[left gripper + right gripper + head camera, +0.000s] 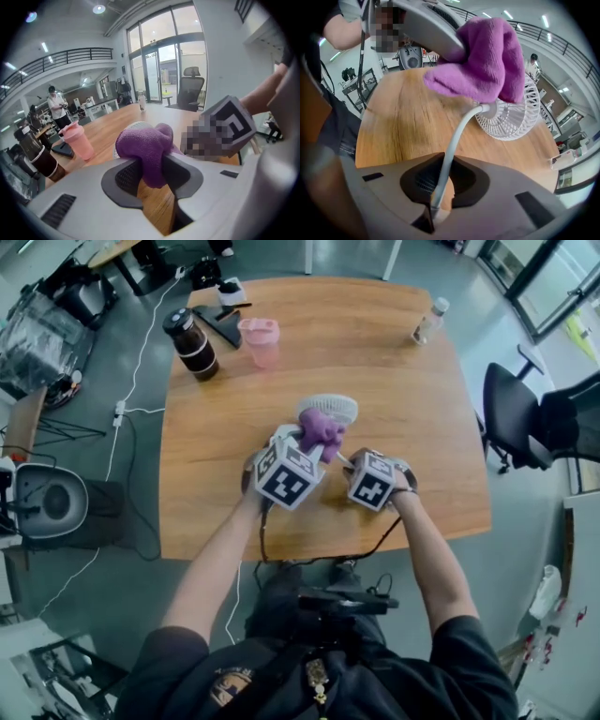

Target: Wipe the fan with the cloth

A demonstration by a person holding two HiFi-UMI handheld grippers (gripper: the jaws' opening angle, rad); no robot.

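A small white fan lies on the wooden table in the head view, its stem pointing toward me. A purple cloth rests against the fan's grille. My left gripper is shut on that cloth; in the left gripper view the cloth bulges out between the jaws and hides most of the fan. My right gripper is shut on the fan's thin white stem, which runs up to the round grille. The cloth covers the grille's upper left part.
A pink cup, a dark flask and a flat black object stand at the table's far left. A clear bottle stands far right. An office chair sits beside the right edge. Cables trail on the floor at left.
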